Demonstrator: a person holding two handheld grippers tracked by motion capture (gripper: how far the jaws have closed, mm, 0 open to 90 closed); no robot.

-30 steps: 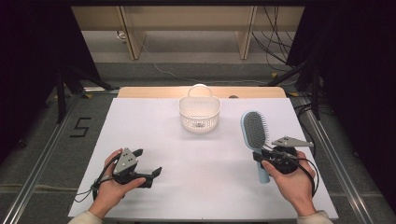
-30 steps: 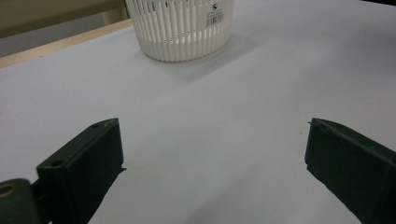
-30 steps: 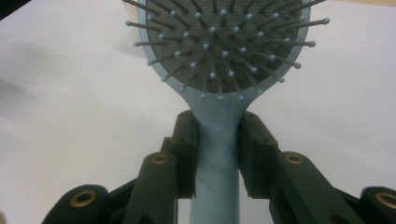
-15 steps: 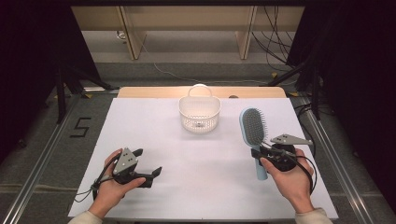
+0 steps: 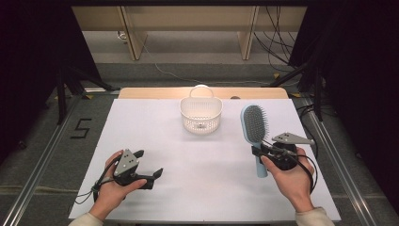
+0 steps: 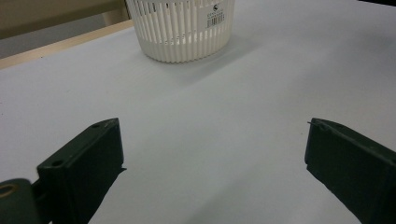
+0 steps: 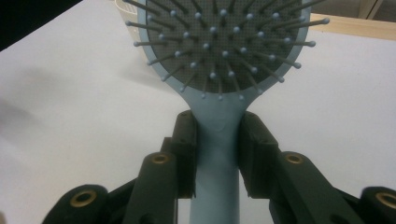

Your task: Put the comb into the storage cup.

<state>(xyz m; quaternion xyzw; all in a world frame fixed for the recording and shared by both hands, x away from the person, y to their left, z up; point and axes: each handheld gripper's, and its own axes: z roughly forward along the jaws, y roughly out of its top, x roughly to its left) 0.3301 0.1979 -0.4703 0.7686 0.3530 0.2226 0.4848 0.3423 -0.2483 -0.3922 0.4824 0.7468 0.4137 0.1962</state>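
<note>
White tabletop (image 5: 202,188) spreads under dark surroundings, with a wooden strip along its far edge and a grey floor with cables beyond.

Nearest, at the bottom of the high view, two forearms come in from the near edge. The left hand (image 5: 110,190) rests on the tabletop near the front left, palm wrapped under its gripper, wrist low and angled toward the middle. The left gripper (image 5: 149,165) lies almost level, aimed rightward and a little away; its fingers (image 6: 88,158) are spread wide with bare tabletop between them, pinching nothing. In the left gripper view they frame the surface and the basket further off.

The right hand (image 5: 289,176) sits near the front right, fingers curled around its gripper's body, the grey three-cornered plate on top pointing right. The right gripper (image 5: 258,151) points leftward at the brush (image 5: 254,125). Its fingers (image 7: 184,140) are pinching the brush's pale blue handle from both sides, just below the head, as the right gripper view shows close up.

The brush lies lengthwise, handle toward the person and the oval head with its dark pad and bristles facing up, farther out. Whether it rests on the surface I cannot tell.

Farther still, near the middle of the far edge, stands the white slatted basket (image 5: 201,113), well apart from both hands and just left of the brush head.
</note>
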